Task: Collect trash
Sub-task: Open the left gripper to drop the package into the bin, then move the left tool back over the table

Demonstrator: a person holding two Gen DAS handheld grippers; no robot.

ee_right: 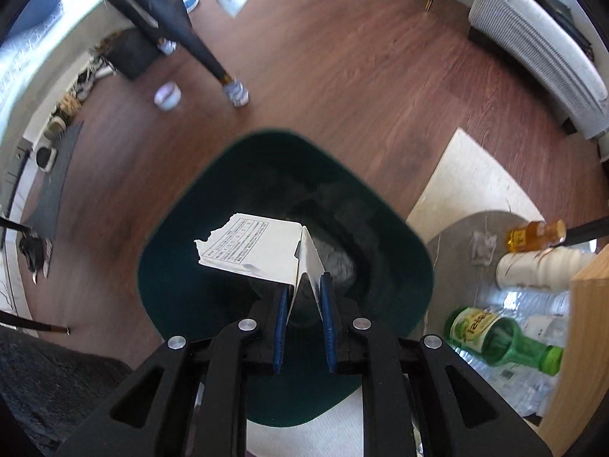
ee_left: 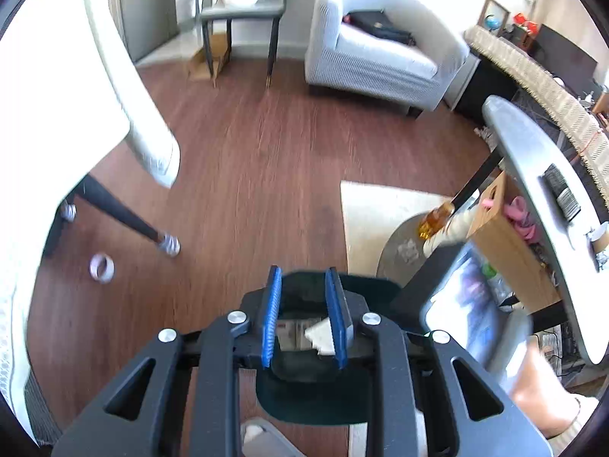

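Left tool (ee_left: 304, 318): jaws apart, nothing clamped, hanging over the dark green bin (ee_left: 316, 392); paper scraps visible inside, below the pads. Right tool (ee_right: 304, 323): closed on a torn white carton piece (ee_right: 253, 249), held over the bin's mouth. Green bottle (ee_right: 498, 337) lies w/ other bottles on floor at right.

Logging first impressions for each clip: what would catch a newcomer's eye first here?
The torn white printed carton, pinched in the right tongs directly over the open dark green bin. To the bin's right, a green glass bottle lies on its side among clear plastic bottles. The left tongs hang open above the same bin.
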